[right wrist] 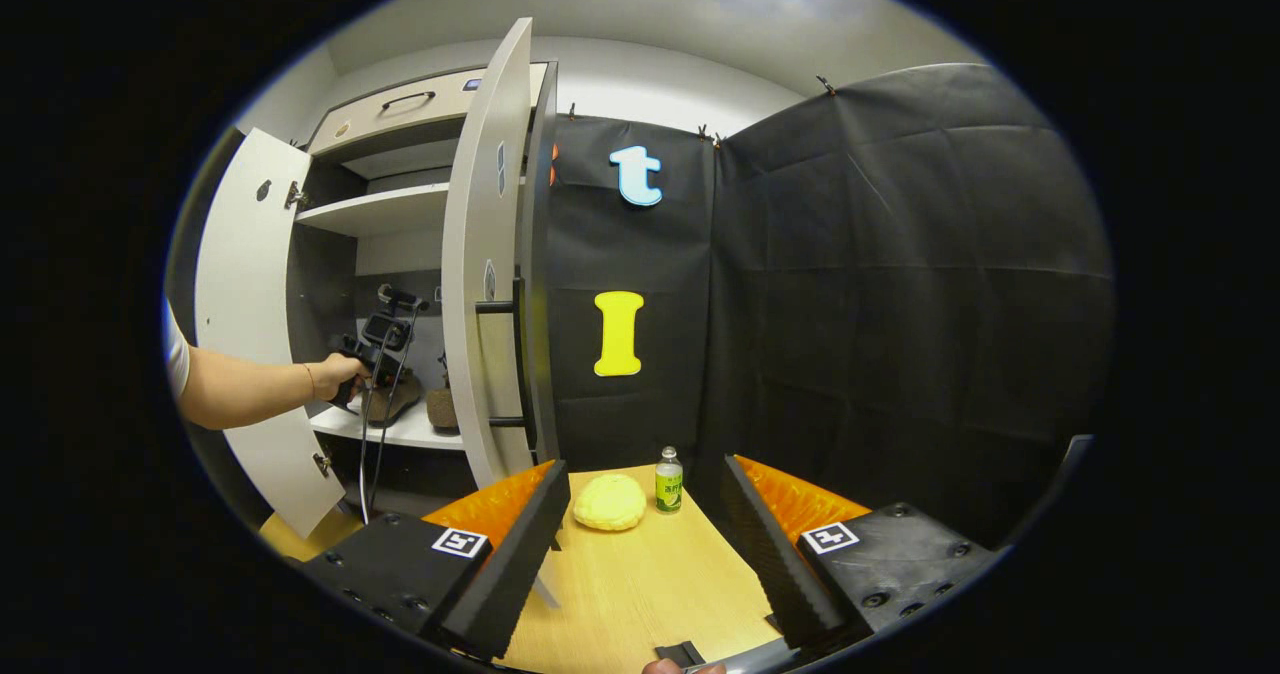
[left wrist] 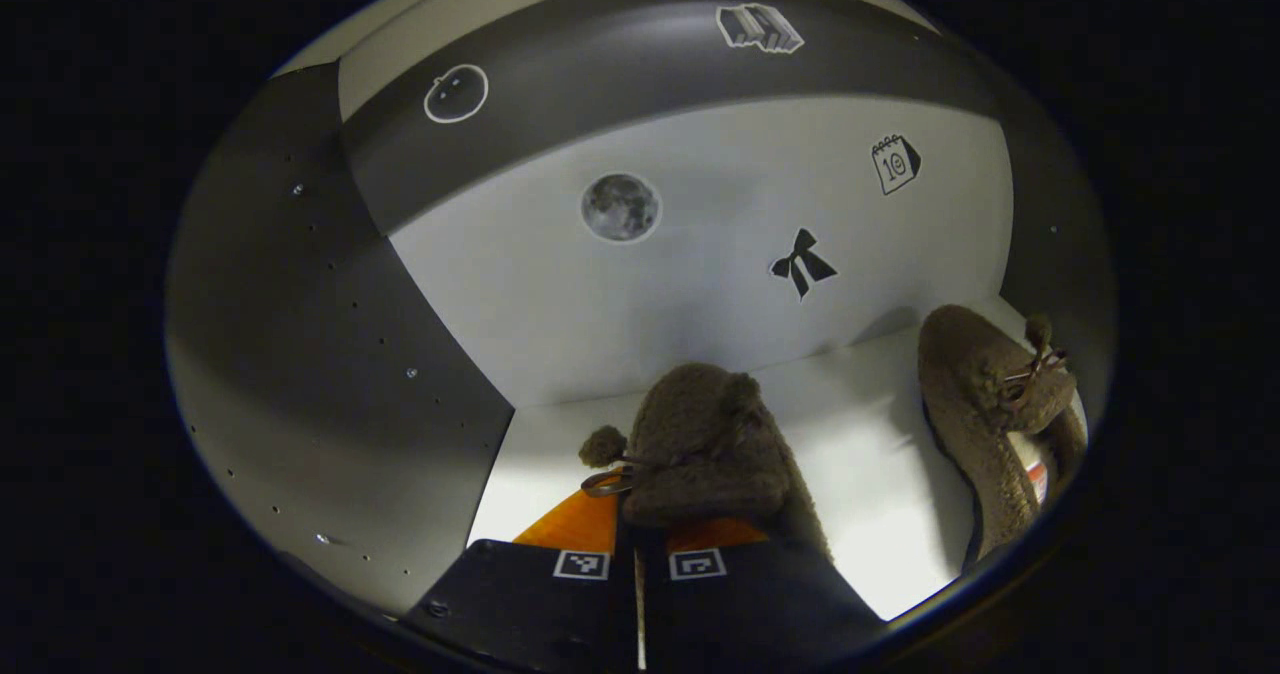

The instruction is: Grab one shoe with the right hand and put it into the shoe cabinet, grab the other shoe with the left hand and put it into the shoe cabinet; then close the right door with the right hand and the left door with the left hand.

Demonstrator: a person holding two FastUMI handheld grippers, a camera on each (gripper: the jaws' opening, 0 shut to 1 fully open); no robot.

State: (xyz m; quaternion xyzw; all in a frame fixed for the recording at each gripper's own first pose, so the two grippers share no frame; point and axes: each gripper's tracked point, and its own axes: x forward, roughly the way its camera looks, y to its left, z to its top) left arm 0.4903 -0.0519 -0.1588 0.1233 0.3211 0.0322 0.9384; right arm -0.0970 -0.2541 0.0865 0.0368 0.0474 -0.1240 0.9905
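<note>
Left gripper view puts us inside the shoe cabinet (left wrist: 300,354), looking along our left gripper (left wrist: 640,539), whose fingers are drawn narrow and pinch the heel end of a fuzzy brown slipper (left wrist: 705,444). That slipper sits low over the white shelf (left wrist: 870,474), though we cannot tell whether its sole rests there. Farther right on the same shelf lies the second slipper (left wrist: 985,404), tipped against the side wall, and beyond both is the back panel with stickers. Our main worry is the release: if the fingers open while the held slipper is off the shelf or near its front edge, it could tumble out, and its pompom cord could snag on a finger as we withdraw. Right gripper view shows our right gripper (right wrist: 645,554) with its fingers spread wide and holding nothing, above a wooden table (right wrist: 640,594) bearing a yellow sponge-like lump (right wrist: 608,502) and a small green bottle (right wrist: 668,480). Farther off, a hand (right wrist: 340,372) holds the other gripper (right wrist: 385,339) inside the cabinet, with the left door (right wrist: 240,354) and right door (right wrist: 485,284) both swung open. Closing the right door early could trap that arm or its cable.
</note>
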